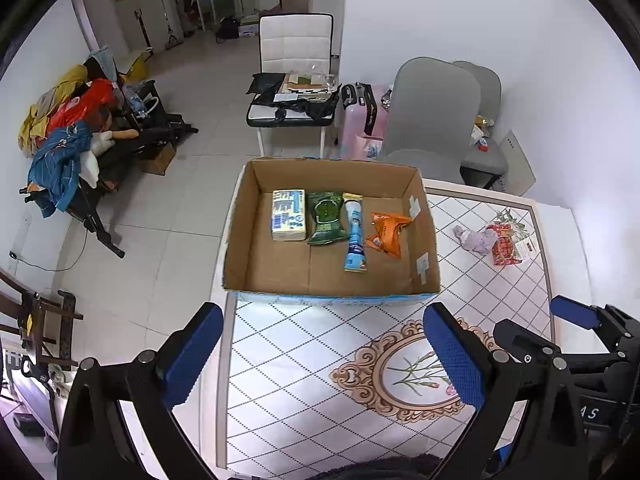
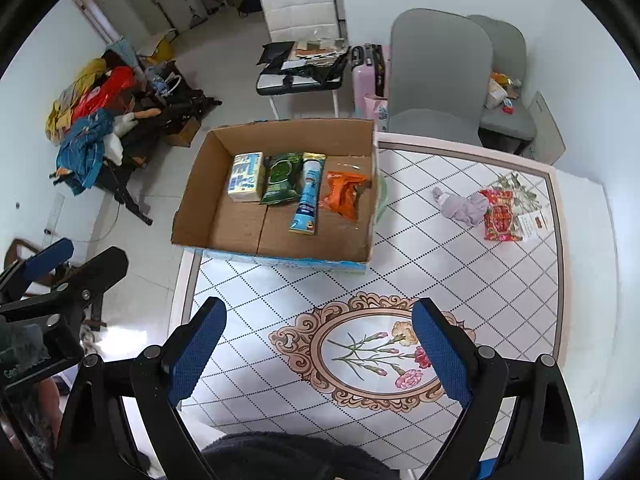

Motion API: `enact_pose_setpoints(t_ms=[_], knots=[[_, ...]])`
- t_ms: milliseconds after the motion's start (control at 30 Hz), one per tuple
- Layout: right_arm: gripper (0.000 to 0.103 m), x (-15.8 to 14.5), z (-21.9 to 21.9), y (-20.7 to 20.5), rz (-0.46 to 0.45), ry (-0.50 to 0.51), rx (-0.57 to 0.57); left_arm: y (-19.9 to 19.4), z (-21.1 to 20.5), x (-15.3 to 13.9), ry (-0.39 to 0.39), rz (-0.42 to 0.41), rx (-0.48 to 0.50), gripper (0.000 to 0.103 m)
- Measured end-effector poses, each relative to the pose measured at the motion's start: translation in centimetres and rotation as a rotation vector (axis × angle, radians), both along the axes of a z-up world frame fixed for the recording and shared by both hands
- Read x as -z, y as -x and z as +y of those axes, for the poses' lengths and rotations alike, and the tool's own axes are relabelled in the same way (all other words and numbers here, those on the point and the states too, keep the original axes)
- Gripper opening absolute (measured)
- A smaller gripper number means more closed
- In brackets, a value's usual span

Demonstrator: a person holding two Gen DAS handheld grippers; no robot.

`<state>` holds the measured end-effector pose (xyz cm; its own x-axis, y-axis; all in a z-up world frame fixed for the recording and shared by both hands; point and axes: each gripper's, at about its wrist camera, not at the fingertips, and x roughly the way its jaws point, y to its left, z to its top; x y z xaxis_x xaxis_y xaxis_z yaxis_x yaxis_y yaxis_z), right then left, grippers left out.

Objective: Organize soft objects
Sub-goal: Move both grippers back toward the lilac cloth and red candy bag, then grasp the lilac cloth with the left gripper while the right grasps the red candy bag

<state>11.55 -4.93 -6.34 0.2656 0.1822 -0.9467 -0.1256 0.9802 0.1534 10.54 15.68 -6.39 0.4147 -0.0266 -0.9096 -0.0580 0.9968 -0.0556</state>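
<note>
An open cardboard box (image 1: 240,216) (image 2: 192,196) stands at the table's far left corner. Inside lie a tissue pack (image 1: 289,215) (image 2: 245,177), a green wipes pack (image 1: 327,218) (image 2: 281,178), a blue tube (image 1: 355,233) (image 2: 308,197) and an orange packet (image 1: 386,232) (image 2: 343,193). On the table to the right lie a crumpled lilac cloth (image 1: 476,239) (image 2: 460,205) and a red packet (image 1: 505,245) (image 2: 500,217). My left gripper (image 1: 322,356) is open and empty above the table's near edge. My right gripper (image 2: 320,354) is open and empty over the floral medallion.
The tiled table (image 1: 304,364) (image 2: 460,272) has a floral medallion (image 2: 372,350). Grey chairs (image 1: 432,116) (image 2: 438,68) stand behind it, a white chair (image 1: 296,44) with clutter and a pink suitcase (image 1: 362,120) beyond. A pile of clothes (image 1: 68,132) lies at the left.
</note>
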Motion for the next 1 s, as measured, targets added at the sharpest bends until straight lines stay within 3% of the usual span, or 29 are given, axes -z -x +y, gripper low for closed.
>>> enact_pose_setpoints(t_ms=[200, 400, 667, 867, 1000], knots=[[0.096, 1.7, -6.9, -2.4, 0.036, 0.006, 0.133, -3.5, -4.7, 1.1, 0.063, 0.02, 0.071, 0.102], [0.096, 4.5, -16.9, -5.6, 0.068, 0.057, 0.292, -9.6, -13.6, 3.7, 0.074, 0.058, 0.23, 0.102], [0.096, 12.5, -28.9, -12.4, 0.18, 0.0, 0.408, -18.3, -26.2, 12.4, -0.068, 0.17, 0.426, 0.102], [0.093, 21.8, -32.2, -18.7, 0.286, 0.013, 0.358, -22.2, -30.9, 20.6, -0.2, 0.303, 0.538, 0.102], [0.089, 27.0, -31.8, -21.2, 0.349, 0.021, 0.302, -22.9, -31.5, 24.1, -0.265, 0.36, 0.562, 0.102]])
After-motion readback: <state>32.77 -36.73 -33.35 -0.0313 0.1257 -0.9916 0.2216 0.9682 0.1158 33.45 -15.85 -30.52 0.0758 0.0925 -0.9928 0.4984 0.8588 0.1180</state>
